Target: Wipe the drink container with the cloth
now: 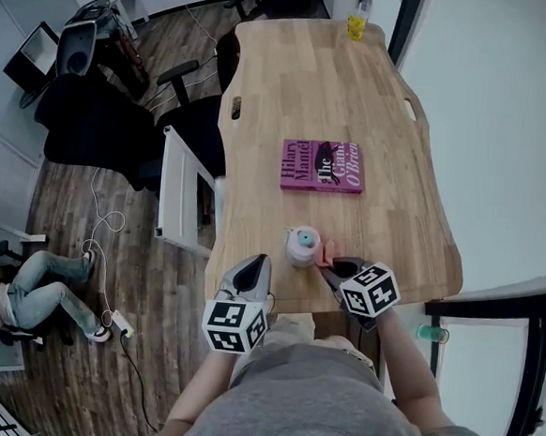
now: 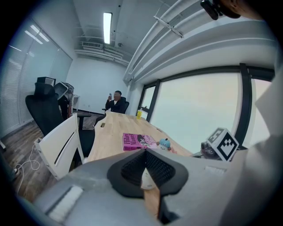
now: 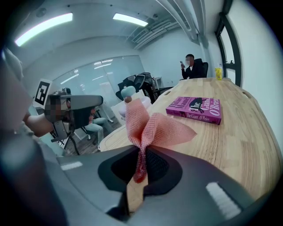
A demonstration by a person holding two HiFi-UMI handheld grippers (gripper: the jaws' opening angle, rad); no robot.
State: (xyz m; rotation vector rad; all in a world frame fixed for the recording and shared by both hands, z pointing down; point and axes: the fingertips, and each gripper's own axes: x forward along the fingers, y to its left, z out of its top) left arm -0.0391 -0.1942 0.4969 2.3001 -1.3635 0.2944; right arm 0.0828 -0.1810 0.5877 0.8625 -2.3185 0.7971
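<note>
A: Where is the drink container [image 1: 301, 246]?
B: At the tabletop's [image 1: 387, 203] near edge; my right claw [image 3: 141, 152] pinches the pink cloth [image 3: 152, 128] just beside it; my left claw [image 2: 145, 152] is closed, empty, by the near-left corner.

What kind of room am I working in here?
Most likely an office meeting room: a long wooden table, black office chairs beside it, large windows along one wall, and a strip light overhead.
</note>
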